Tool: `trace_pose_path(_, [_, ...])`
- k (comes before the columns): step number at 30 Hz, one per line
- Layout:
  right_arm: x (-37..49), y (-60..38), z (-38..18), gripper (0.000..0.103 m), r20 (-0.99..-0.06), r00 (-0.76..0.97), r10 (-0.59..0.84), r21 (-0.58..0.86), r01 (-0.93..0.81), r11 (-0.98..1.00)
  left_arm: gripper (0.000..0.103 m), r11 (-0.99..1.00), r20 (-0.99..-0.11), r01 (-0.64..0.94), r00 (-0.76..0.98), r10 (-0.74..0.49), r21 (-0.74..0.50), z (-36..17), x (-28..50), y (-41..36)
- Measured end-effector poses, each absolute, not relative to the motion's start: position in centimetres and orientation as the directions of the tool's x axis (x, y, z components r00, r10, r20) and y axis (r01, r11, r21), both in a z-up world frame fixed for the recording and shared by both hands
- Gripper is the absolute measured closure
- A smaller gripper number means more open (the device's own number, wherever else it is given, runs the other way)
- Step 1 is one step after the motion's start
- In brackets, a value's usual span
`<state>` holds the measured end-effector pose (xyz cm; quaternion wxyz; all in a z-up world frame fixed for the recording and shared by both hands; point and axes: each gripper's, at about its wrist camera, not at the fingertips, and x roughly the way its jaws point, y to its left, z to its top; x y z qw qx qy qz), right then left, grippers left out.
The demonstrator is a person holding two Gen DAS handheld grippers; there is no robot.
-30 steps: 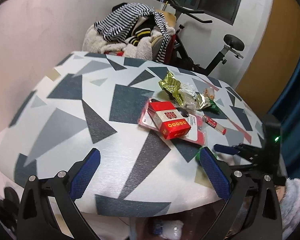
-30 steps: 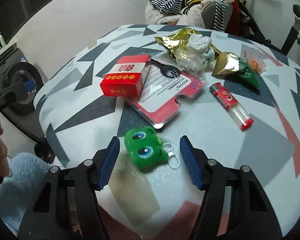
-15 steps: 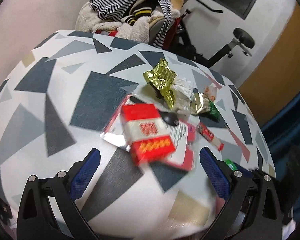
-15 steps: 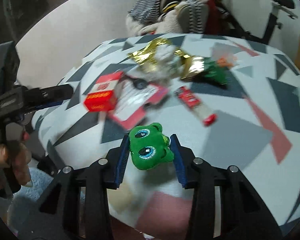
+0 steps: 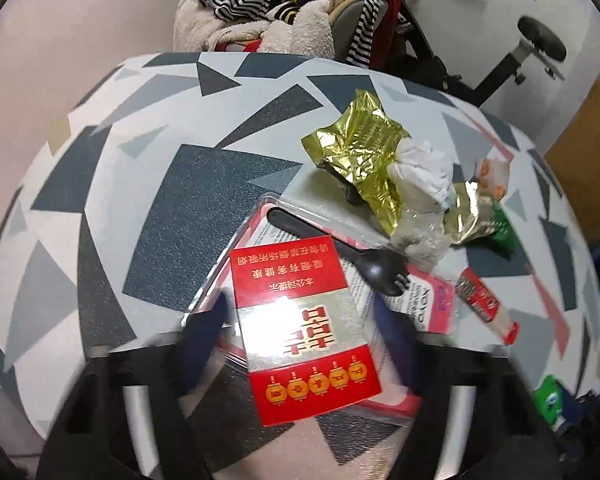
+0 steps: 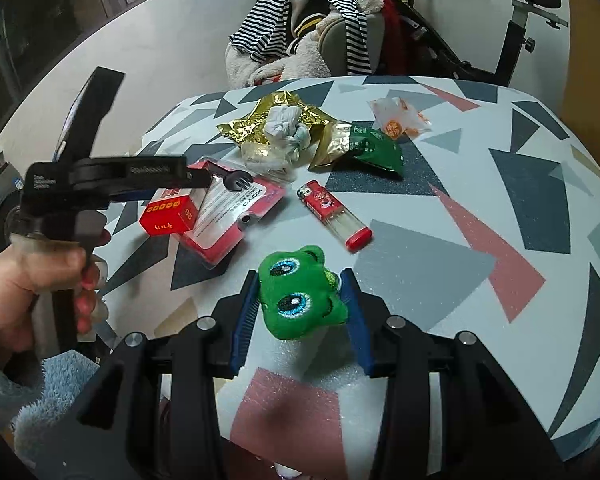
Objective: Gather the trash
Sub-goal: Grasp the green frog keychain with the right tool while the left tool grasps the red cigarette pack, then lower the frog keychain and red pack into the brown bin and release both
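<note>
A red cigarette box [image 5: 306, 330] lies on a pink blister pack [image 5: 428, 304] on the patterned table [image 5: 180, 184]. My left gripper [image 5: 300, 320] has its blurred blue jaws on either side of the box, closing in; whether they touch it I cannot tell. It shows in the right wrist view [image 6: 196, 178] above the box [image 6: 168, 214]. My right gripper [image 6: 300, 300] is shut on a green frog plush [image 6: 300, 292], held just above the table. A gold wrapper [image 5: 360, 152], white tissue [image 5: 424, 168], black spork [image 5: 364, 264] and red lighter [image 6: 334, 214] lie beyond.
A green-and-gold packet [image 6: 364, 148] and a clear orange-print wrapper [image 6: 398, 120] lie at the far side. A chair piled with striped clothes [image 6: 312, 28] and an exercise bike [image 6: 512, 32] stand behind the table. A pale blue fluffy cloth [image 6: 52, 396] is at lower left.
My left gripper moved forward over the table to the cigarette box and its jaws narrowed around it. My right gripper shut on the frog plush and lifted it slightly.
</note>
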<state>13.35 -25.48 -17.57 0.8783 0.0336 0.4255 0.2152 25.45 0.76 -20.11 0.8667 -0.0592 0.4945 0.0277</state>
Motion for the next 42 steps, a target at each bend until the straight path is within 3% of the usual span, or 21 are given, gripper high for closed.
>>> trace_pose_path(14, [11.5,-25.9,-15.5,0.06,-0.698,0.569,0.435,0.251,-0.375,0.893,0.045,0.981,-0.741,0.137,0.643,-0.192,-0.136,-13.2,18.0,1.2])
trace_pose_path(18, [10.2,-25.5,-15.4,0.06,-0.696,0.564,0.444,0.243,-0.397,0.885,0.045,0.943,-0.653,0.247,0.681,-0.333,-0.222,-11.7,13.8,1.5])
trace_pose_path(25, [6.6,-24.1,-15.6,0.06,-0.697,0.532,0.481,0.227,-0.473,0.852,0.045,0.934,-0.642,0.305,0.681,-0.352,-0.188,-11.6,8.1,1.6])
trace_pose_path(42, [-0.2,-21.2,-19.0,0.06,-0.752,0.409,0.517,0.232,-0.57,0.788,0.045,0.919,-0.61,0.296,0.687,-0.394,-0.261,-13.6,-1.3,2.9])
